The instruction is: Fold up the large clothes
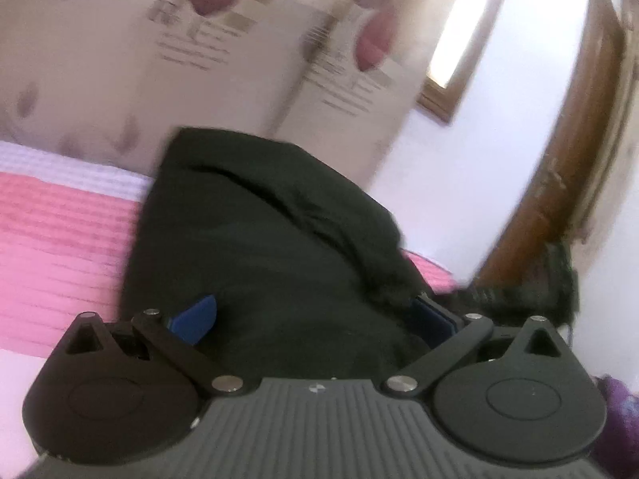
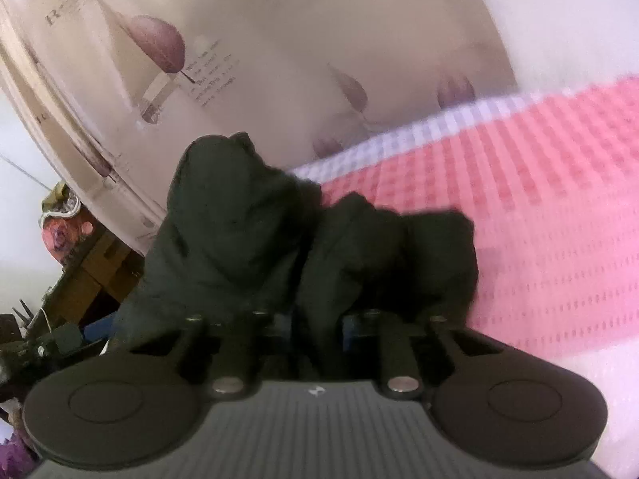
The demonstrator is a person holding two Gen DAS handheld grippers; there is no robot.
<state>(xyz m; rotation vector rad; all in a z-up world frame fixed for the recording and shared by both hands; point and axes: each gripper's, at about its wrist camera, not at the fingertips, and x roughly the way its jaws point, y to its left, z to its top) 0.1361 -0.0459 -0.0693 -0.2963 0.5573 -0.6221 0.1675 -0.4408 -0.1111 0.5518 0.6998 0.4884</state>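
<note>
garment: a dark garment [image 1: 271, 239] bunched and lifted off the bed, rising in front of both tongs; in the right view the same garment [image 2: 255, 231] stands up in two humps with one flap trailing to the right onto the bedspread.
left tongs: the left tongs [image 1: 315, 319] stand wide, blue pads [image 1: 195, 319] far apart, with a thick mass of cloth filling the gap. Whether the pads actually press the cloth I cannot tell; the far pad is half hidden under the fabric.
right tongs: the right tongs [image 2: 315, 327] are drawn narrow, links nearly parallel, pinched on a gathered fold that runs straight up from between them. No earlier frame to compare.
why held so: judged, both tongs take one edge of the garment at two points so it can be raised and laid over itself; the lift keeps the bulk clear of the bed.
bed: pink waffle bedspread [image 2: 539, 199] to the right of the right tongs and left of the left tongs [image 1: 60, 239], with a pale band at its far edge.
beyond: a headboard or wall panel printed with purplish shapes [image 2: 159, 44] behind the garment; a wooden door frame [image 1: 559, 179] to the right of the left tongs.
blur: both views are smeared, so fine folds are unclear.
</note>
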